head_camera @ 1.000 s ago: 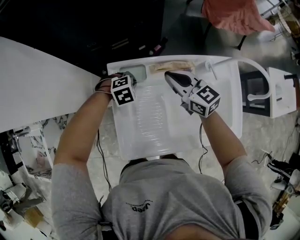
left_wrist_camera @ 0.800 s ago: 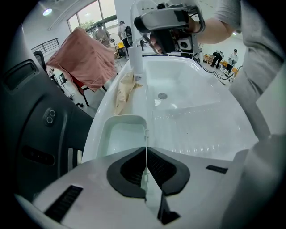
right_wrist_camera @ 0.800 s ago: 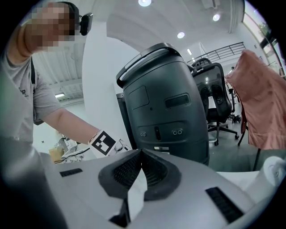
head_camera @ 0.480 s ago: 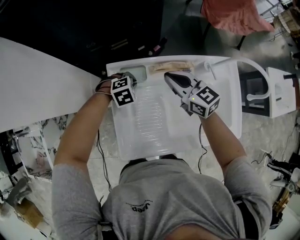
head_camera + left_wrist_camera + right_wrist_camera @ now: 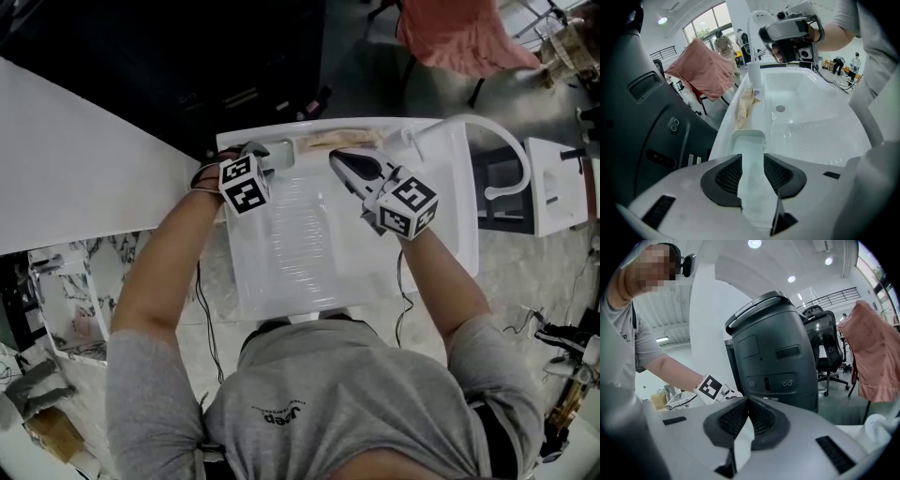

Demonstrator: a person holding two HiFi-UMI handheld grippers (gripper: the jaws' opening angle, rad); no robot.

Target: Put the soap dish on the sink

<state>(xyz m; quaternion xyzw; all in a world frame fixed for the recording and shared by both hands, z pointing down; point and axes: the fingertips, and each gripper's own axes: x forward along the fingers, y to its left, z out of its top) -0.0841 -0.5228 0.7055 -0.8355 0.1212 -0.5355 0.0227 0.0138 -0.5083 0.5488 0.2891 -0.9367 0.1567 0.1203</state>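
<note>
Left gripper view shows the left claw [image 5: 752, 174] with its jaws just opened wide, pads off the one soap dish [image 5: 749, 140], which lies between them on the rim of the single sink [image 5: 811, 117]. The right claw [image 5: 748, 404], second of two, is closed and empty.

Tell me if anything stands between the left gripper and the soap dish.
Nothing visible does. The soap dish lies on the sink ledge, right between the jaws of the left gripper, which have just been opening and stand apart; the cloth lies farther along.
</note>
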